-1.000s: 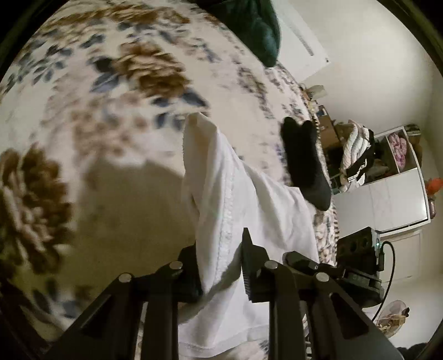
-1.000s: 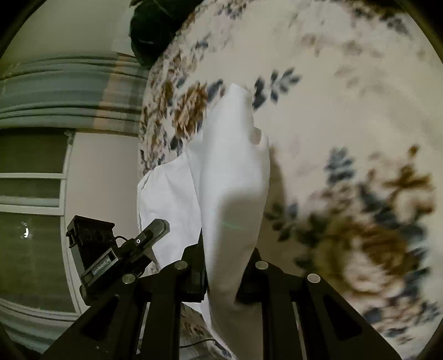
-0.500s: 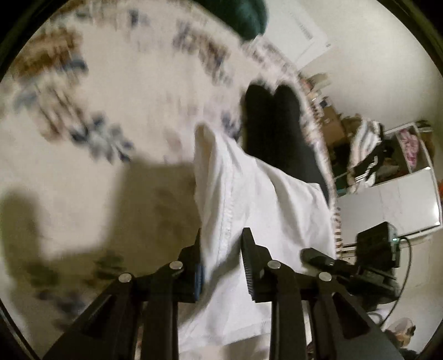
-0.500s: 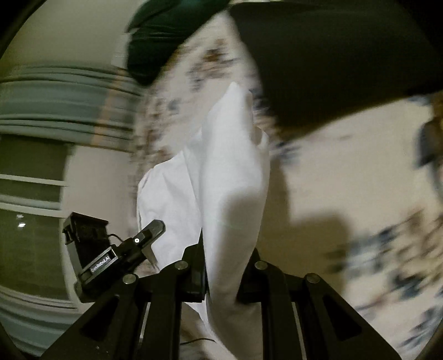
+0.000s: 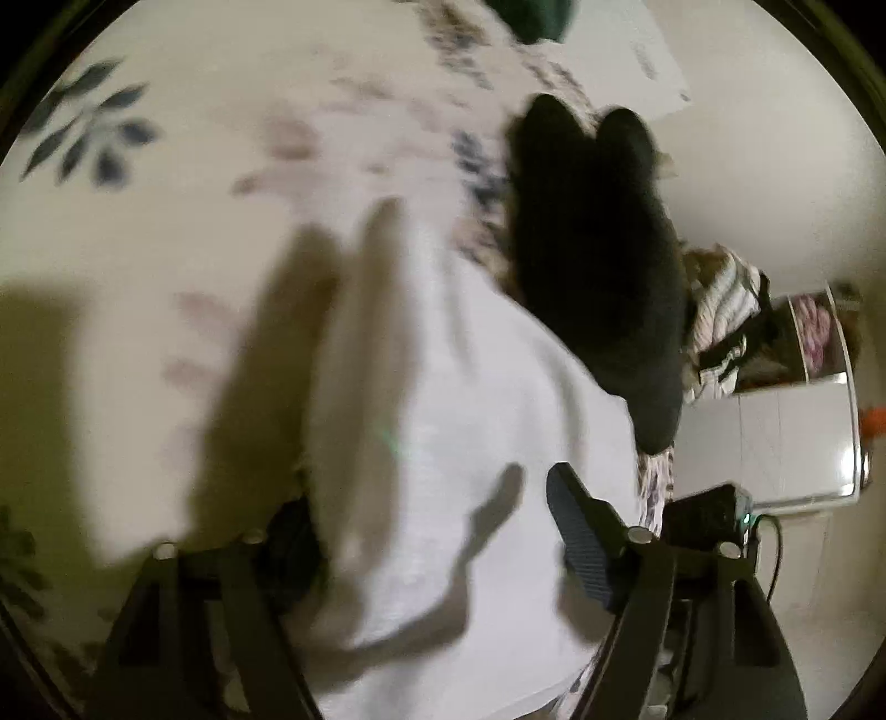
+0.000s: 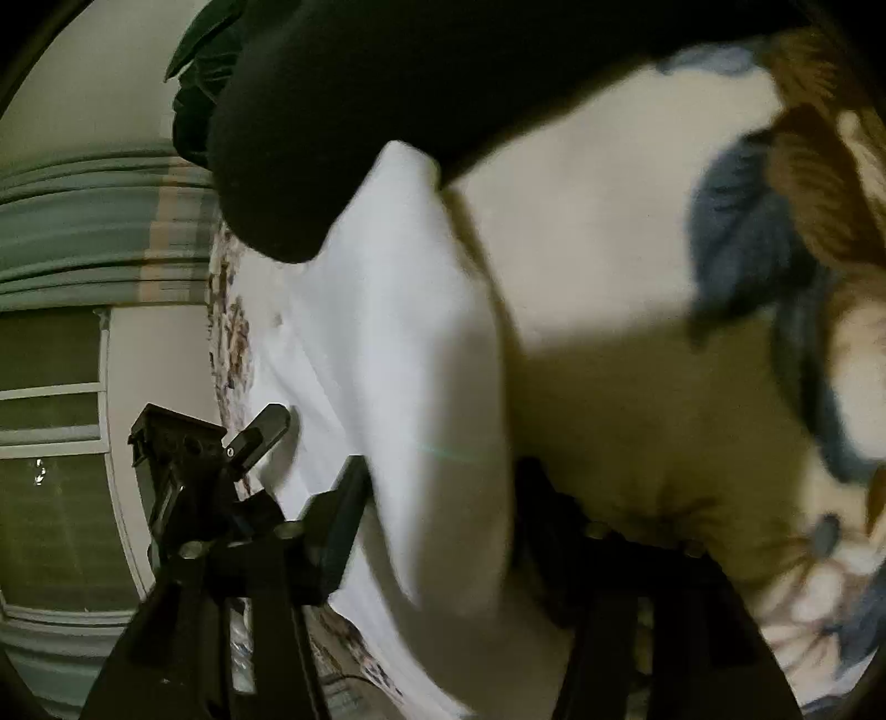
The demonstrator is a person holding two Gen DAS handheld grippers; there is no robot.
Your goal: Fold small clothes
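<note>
A white garment (image 5: 443, 399) lies folded over on the floral bedspread (image 5: 166, 232). My left gripper (image 5: 434, 526) straddles its near fold. Its jaws are opening, and the right pad stands clear of the cloth. In the right wrist view the same white garment (image 6: 410, 343) runs up between the fingers of my right gripper (image 6: 443, 509). These jaws are opening too, with the fold slack between them. A black garment (image 5: 598, 266) lies just beyond the white one's far end, and its black bulk (image 6: 387, 111) fills the top of the right wrist view.
A dark green item (image 5: 531, 16) sits farther up the bed. The bed's edge runs past the black garment, with a white cabinet (image 5: 775, 432) and a heap of clothes (image 5: 725, 310) beyond it. A curtained window (image 6: 55, 443) is at the left of the right wrist view.
Both grippers carried the white fold forward and down toward the black garment, which now looms much closer. Both pairs of jaws, shut on the cloth before, have spread apart.
</note>
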